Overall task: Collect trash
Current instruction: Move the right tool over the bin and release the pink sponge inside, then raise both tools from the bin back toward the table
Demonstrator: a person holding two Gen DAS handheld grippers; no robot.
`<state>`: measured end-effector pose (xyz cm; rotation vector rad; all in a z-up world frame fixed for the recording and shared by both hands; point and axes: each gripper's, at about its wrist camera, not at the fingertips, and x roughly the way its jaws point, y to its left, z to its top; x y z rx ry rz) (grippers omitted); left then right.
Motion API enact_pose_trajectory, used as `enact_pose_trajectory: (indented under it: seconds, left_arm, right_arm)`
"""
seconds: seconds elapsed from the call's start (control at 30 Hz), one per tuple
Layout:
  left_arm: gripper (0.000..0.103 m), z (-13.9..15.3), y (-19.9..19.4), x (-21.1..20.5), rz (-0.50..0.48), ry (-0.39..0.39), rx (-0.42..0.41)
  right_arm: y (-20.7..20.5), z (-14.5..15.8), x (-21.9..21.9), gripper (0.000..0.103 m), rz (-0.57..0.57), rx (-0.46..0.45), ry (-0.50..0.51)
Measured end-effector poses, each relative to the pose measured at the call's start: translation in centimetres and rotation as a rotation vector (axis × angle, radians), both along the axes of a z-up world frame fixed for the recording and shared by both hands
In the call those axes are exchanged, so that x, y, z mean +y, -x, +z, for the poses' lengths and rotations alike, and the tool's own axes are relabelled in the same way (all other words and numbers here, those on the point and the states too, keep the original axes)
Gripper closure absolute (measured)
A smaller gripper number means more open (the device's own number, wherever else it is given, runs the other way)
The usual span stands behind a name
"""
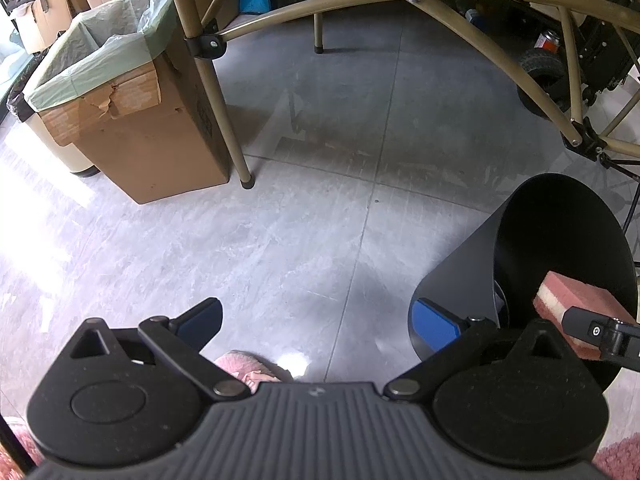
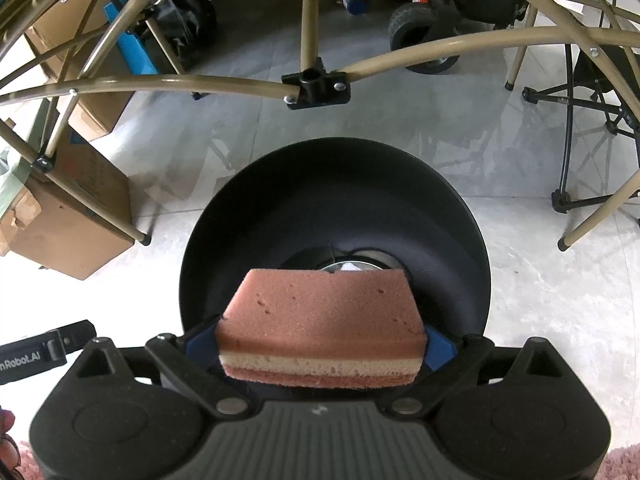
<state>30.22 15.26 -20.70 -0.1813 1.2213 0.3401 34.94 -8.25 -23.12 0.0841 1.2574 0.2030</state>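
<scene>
My right gripper (image 2: 320,340) is shut on a pink sponge (image 2: 320,320) with a cream middle layer, held over the mouth of a round black bin (image 2: 336,184). Something pale lies at the bin's bottom. In the left wrist view the same black bin (image 1: 460,264) stands at the right, with the pink sponge (image 1: 568,300) and the right gripper's finger above its opening. My left gripper (image 1: 320,320) is open over bare grey floor, its blue pads wide apart, with nothing between them.
A cardboard box (image 1: 132,120) lined with a green bag stands at the left, beside a tan table leg (image 1: 224,100). Curved tan frame tubes (image 2: 200,84) cross behind the bin. A wheeled cart (image 2: 420,32) and a folding chair (image 2: 580,100) stand further back. A pink fluffy slipper (image 1: 244,364) shows below.
</scene>
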Motion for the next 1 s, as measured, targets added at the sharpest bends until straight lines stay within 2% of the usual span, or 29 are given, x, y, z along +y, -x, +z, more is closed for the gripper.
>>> enact_pose_trajectory:
  seconds: [1.0]
  left_arm:
    - [0.0, 0.58, 0.21, -0.28, -0.007, 0.012, -0.009]
  right_arm:
    - [0.38, 0.26, 0.06, 0.003, 0.012, -0.003, 0.008]
